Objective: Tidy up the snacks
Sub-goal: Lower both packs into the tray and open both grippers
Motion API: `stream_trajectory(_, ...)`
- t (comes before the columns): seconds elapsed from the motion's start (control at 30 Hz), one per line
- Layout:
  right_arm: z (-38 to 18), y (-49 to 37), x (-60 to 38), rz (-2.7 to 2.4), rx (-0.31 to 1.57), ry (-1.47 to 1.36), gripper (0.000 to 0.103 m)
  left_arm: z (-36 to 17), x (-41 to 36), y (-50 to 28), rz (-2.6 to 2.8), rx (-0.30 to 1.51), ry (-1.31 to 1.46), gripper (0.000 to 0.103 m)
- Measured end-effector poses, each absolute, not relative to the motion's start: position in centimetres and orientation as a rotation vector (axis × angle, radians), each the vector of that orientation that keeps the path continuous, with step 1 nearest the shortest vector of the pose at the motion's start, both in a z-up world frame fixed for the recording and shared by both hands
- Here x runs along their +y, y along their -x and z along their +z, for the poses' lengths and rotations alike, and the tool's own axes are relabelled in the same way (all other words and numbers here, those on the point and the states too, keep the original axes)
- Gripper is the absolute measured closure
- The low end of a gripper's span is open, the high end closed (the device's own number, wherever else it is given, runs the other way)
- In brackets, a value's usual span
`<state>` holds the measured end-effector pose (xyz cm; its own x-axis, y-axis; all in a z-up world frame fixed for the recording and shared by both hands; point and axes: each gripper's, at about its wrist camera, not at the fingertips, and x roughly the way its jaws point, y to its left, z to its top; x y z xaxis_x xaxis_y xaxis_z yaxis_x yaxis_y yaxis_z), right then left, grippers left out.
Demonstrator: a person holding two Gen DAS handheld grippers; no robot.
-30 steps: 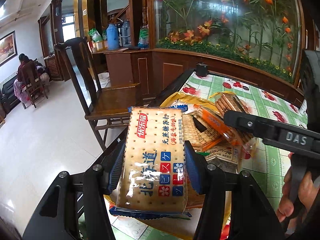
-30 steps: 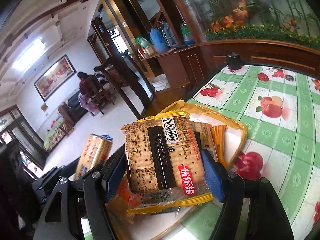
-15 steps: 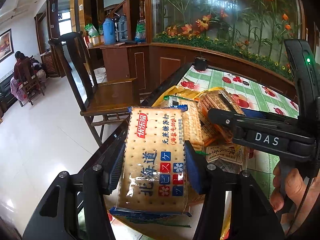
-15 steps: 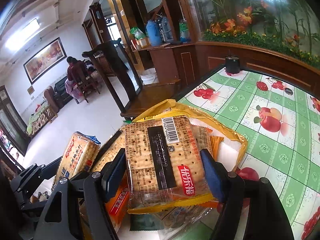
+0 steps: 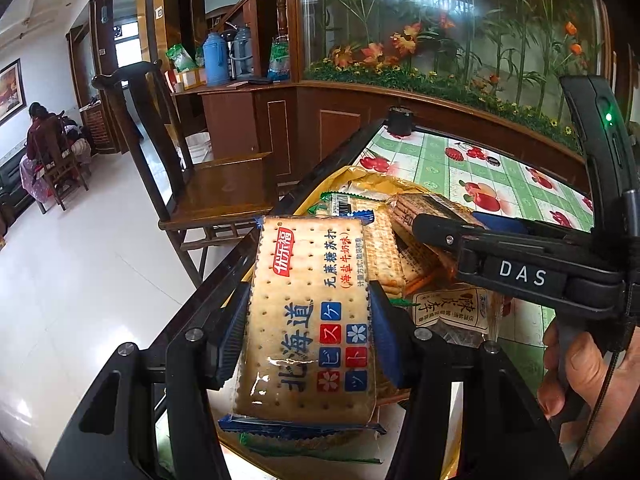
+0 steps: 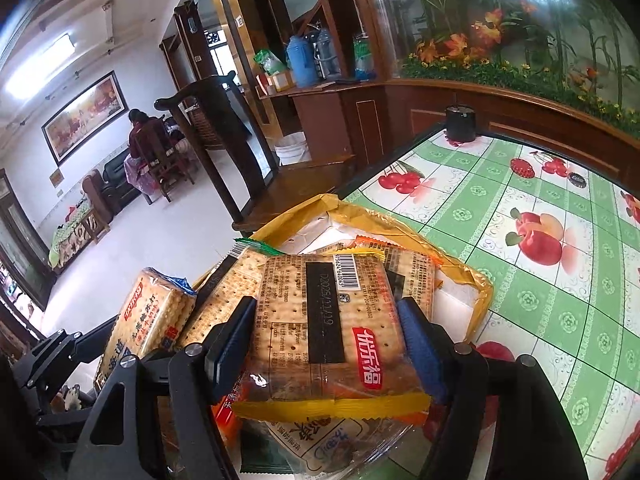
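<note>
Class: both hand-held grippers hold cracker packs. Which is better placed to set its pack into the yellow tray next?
Probably right: the right hand-held gripper holds its yellow-edged pack directly over the tray.

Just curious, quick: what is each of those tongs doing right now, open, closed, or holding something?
Left tongs: closed on a blue-edged cracker pack.
Right tongs: closed on a yellow-edged cracker pack.

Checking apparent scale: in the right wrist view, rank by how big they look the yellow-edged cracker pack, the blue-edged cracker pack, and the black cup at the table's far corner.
1. yellow-edged cracker pack
2. blue-edged cracker pack
3. black cup
The yellow-edged pack sits nearest the camera, so the true sizes of the two packs may be alike.
</note>
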<state>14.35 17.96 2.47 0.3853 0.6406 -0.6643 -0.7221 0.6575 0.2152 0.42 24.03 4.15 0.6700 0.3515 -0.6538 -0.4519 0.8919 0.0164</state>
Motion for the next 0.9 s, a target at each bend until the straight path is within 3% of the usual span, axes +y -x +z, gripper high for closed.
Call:
stream_trajectory(0.8,5.1,-7.6,6.6,0.842,0.702,-0.082,0.023,4.2,22.0,-0.2,0.425,0.693,0.161,0.047)
stream_trajectory(0.87,5.0,-7.3,6.0,0.837,0.703,-0.087,0.023,4.3,21.7,-0.1,0.426,0.686,0.164,0.038)
stream_trajectory(0.9,5.1,-7.1,5.7,0.834,0.703,-0.09,0.023,4.4,21.6,0.1,0.428,0.68,0.164,0.025)
